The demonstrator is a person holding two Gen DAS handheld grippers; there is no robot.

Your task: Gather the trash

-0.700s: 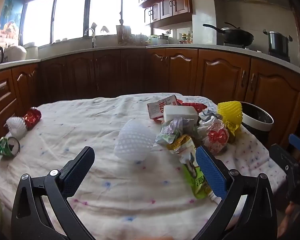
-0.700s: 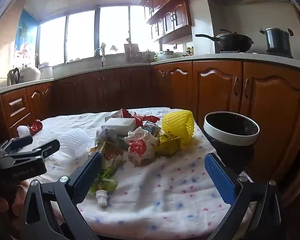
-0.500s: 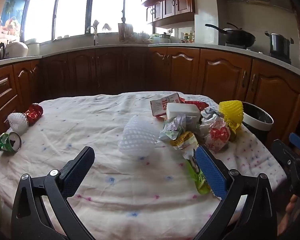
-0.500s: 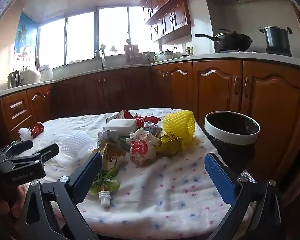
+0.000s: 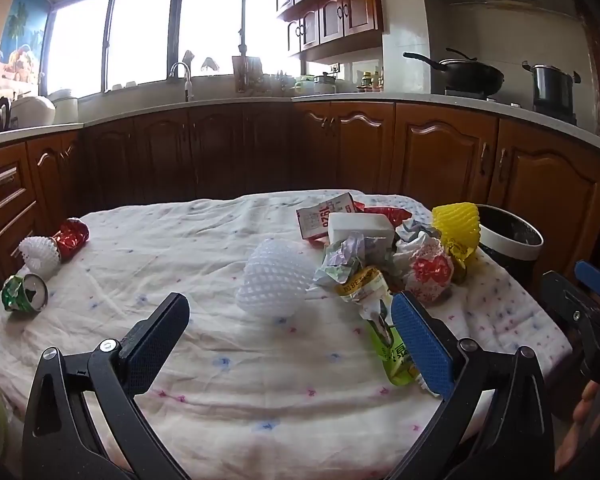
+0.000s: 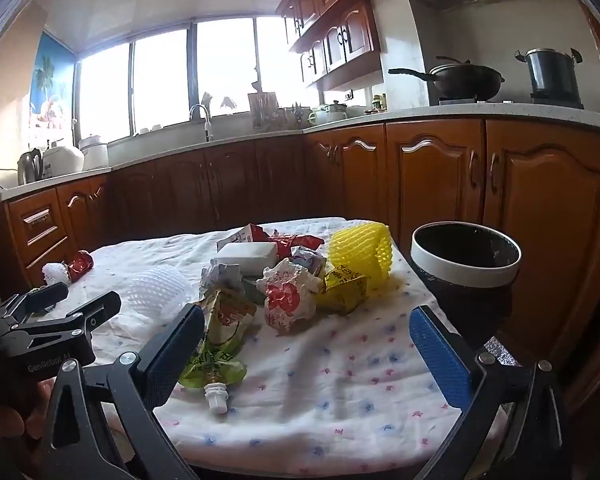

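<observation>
On your table the foam net lies left of the wrapper heap; the bin stands off the table's right edge, and a crushed can lies far left, near two more scraps behind it

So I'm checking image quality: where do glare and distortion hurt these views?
Left wrist view: the bright window is blown out, and the wooden cabinets below are dim. Right wrist view: same window glare, fisheye bends the white countertop.
</observation>
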